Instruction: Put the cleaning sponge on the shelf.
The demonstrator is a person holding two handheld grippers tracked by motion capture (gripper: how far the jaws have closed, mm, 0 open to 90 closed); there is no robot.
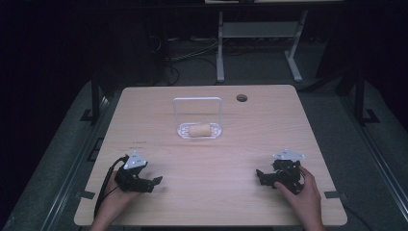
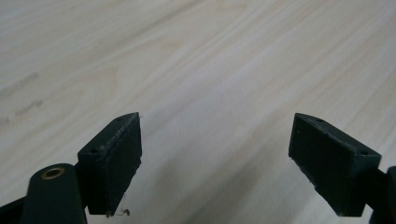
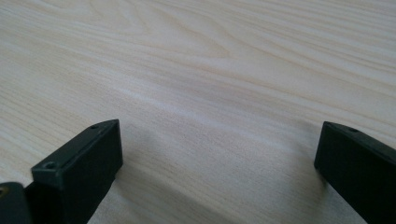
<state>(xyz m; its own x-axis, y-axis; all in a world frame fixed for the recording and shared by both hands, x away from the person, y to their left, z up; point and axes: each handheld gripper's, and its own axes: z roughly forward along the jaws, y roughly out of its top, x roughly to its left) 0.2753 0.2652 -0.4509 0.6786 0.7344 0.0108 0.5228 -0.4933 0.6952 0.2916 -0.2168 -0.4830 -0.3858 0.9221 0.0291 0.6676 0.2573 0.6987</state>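
On the pale wooden surface (image 1: 211, 159) a clear plastic tray (image 1: 181, 130) with an upright wire-like handle frame sits toward the far middle, and a tan, roll-shaped piece (image 1: 200, 130) lies on its side inside the tray. Both hand-held grippers rest low at the near edge, well apart from the tray.

The left hand-held gripper (image 1: 155, 182) sits at the near left, held in the person's left hand (image 1: 114, 195), with its jaws pointing toward the middle of the surface. In the left gripper view its two black jaws stand wide apart with bare wood between them, so the left hand-held gripper (image 2: 215, 161) is released and grasps nothing.

The right hand-held gripper (image 1: 260, 175) sits at the near right, held in the right hand (image 1: 303, 197), its jaws pointing toward the left one. In the right gripper view the right hand-held gripper (image 3: 217, 163) is likewise released, bare wood between its spread jaws.

The tray lies farther across the surface, roughly midway between the two.
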